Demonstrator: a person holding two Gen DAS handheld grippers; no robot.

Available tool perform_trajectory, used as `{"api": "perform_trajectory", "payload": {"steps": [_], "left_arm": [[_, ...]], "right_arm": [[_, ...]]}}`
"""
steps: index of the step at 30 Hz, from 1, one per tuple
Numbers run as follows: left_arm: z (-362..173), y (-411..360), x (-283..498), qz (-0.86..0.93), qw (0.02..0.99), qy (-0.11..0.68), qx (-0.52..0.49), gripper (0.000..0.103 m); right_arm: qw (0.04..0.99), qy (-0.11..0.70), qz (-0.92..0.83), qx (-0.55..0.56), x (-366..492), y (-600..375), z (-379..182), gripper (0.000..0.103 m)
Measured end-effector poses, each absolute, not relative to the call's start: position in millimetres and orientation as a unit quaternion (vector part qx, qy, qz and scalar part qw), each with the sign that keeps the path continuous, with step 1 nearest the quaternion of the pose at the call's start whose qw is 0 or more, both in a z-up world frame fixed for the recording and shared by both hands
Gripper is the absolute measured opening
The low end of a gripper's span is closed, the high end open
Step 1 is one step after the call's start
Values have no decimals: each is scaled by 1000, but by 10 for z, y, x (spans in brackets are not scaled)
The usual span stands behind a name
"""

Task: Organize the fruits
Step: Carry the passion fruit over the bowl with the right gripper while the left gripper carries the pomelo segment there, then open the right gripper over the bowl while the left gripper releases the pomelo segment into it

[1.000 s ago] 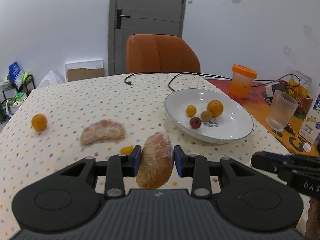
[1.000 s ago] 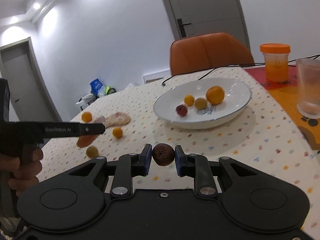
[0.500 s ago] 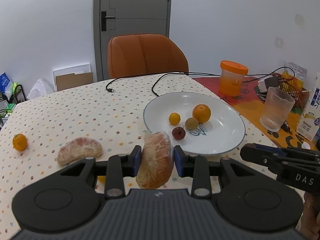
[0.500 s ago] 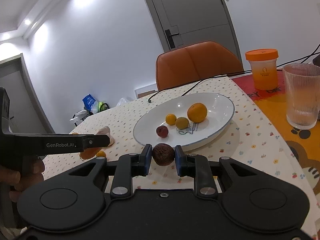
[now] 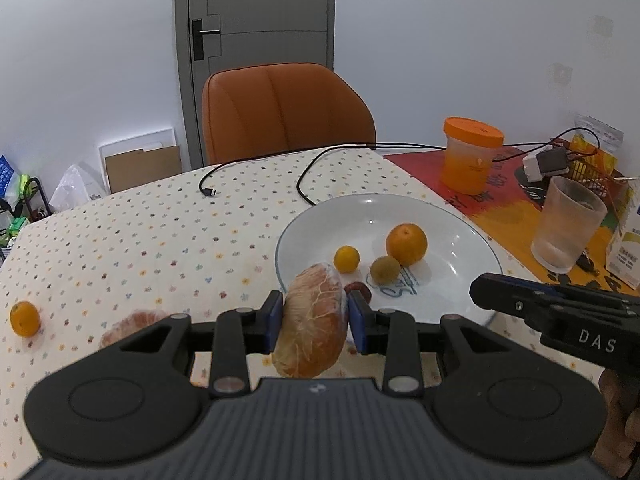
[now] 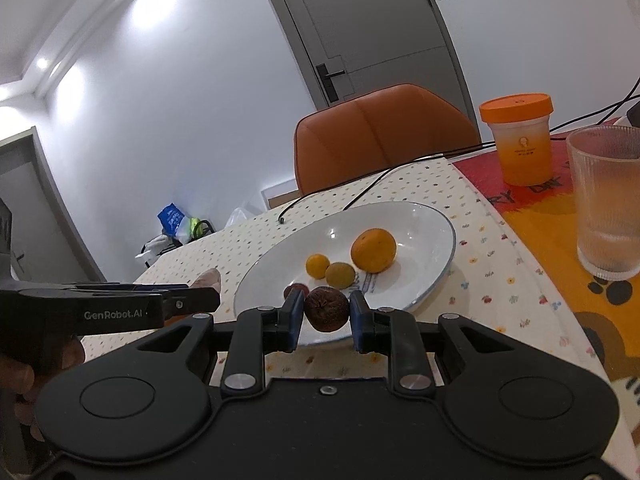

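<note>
Left wrist view: a peeled pomelo wedge (image 5: 312,318) is gripped between the blue pads of the left gripper (image 5: 313,322), its jaws clenched on it, held at the near rim of the white plate (image 5: 460,232). In the right wrist view a dark brown wrinkled fruit (image 6: 327,309) is gripped by the right gripper (image 6: 326,316), jaws clenched on it, also at the plate's near edge.

Four fruits are counted on the plate: one large orange (image 5: 406,244), one small orange (image 5: 346,259), one greenish-brown fruit (image 5: 385,270) and one dark red fruit (image 5: 359,289), the last partly hidden behind the wedge and jaw. On the dotted desk (image 5: 140,232) one second pomelo wedge (image 5: 134,320) is partly hidden behind the left gripper, and one small orange fruit (image 5: 25,318) lies well apart near the left edge.

Beyond the plate one black cable (image 5: 304,172) is laid across the desk. To the right stand one orange-lidded tub (image 5: 471,156) and one ribbed glass (image 5: 568,230). One orange chair (image 5: 286,112) is seen behind the desk.
</note>
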State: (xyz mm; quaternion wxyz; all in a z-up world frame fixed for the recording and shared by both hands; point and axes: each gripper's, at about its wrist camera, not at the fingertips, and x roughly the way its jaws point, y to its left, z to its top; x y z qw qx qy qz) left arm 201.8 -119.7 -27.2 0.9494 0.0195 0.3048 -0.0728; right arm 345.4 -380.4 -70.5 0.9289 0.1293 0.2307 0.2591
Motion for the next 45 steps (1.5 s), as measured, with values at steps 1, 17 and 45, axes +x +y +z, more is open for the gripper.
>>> {"api": "perform_trajectory", "payload": {"steps": [1,17,45], "left_arm": [[-262,-1210,2044,-73,949,304,21,34],[-221,-1598,2236,-109,948,296,38,34],[-165,-1100,1899,-60,957,284,14,65]], "right_arm": [[929,230,258,132,3482,-3807,-706,23],[934,210,232,173,3584,-4014,-735,35],[931,230,234,158,3389,-3879,-773,42]]}}
